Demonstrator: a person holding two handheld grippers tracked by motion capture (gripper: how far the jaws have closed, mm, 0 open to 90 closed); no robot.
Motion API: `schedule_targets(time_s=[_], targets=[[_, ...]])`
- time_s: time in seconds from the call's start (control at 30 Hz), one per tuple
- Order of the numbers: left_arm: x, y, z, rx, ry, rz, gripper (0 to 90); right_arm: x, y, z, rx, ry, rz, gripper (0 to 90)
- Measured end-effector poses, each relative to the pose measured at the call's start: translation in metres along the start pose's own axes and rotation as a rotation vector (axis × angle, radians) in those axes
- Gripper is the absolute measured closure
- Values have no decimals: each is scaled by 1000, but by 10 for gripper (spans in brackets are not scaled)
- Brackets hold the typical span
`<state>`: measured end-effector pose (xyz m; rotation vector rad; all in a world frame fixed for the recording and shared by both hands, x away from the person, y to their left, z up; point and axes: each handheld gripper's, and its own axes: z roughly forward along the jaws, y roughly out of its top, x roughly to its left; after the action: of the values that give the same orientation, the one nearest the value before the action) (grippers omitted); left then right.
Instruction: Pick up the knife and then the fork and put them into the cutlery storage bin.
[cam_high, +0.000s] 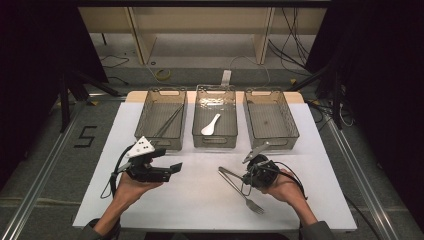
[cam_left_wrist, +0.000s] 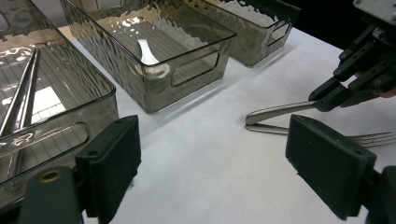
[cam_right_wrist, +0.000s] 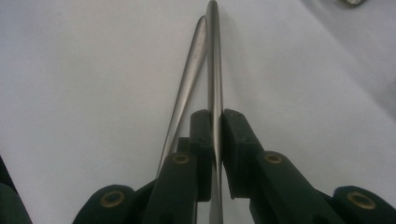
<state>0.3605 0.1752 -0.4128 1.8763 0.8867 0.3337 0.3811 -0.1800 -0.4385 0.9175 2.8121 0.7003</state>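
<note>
The right gripper (cam_high: 248, 172) had its jaws pinched tight on one metal handle (cam_right_wrist: 214, 70), with a second handle (cam_right_wrist: 189, 79) lying just beside it on the white mat (cam_high: 200, 200). Both long axes ran away from the right bin (cam_high: 292, 125), toward the fork tines (cam_high: 256, 206) nearer the person. The left gripper (cam_high: 172, 169) hung farther from that bin, jaws wide and holding nothing.

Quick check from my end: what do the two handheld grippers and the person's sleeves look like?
Both grippers are black with two blocky black jaws. The left gripper carries a grey three-cornered plate with dark dots, and brass-coloured pivot pins show on its jaws. The right gripper trails a black cable. Dark grey sleeves cover both forearms.
</note>
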Motion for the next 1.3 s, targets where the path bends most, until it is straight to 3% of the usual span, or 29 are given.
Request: schedule_targets(time_s=[0.3, 0.6, 0.87, 0.97, 1.2, 1.3], targets=[[0, 0, 0, 3, -1, -2, 176, -6, 0, -9, -28, -25, 9, 839], [1, 0, 0, 2, 1, -8, 177, -26, 4, -47, -121, -83, 48, 838], [3, 0, -1, -13, 0, -23, 176, -57, 18, -65, -149, -141, 94, 839], [5, 0, -1, -17, -10, -34, 175, -77, 29, -70, -152, -172, 125, 839], [5, 1, -4, -49, -1, -45, 161, -115, 45, -72, -161, -242, 188, 839], [6, 1, -5, -66, 5, -45, 157, -128, 51, -66, -134, -270, 213, 838]])
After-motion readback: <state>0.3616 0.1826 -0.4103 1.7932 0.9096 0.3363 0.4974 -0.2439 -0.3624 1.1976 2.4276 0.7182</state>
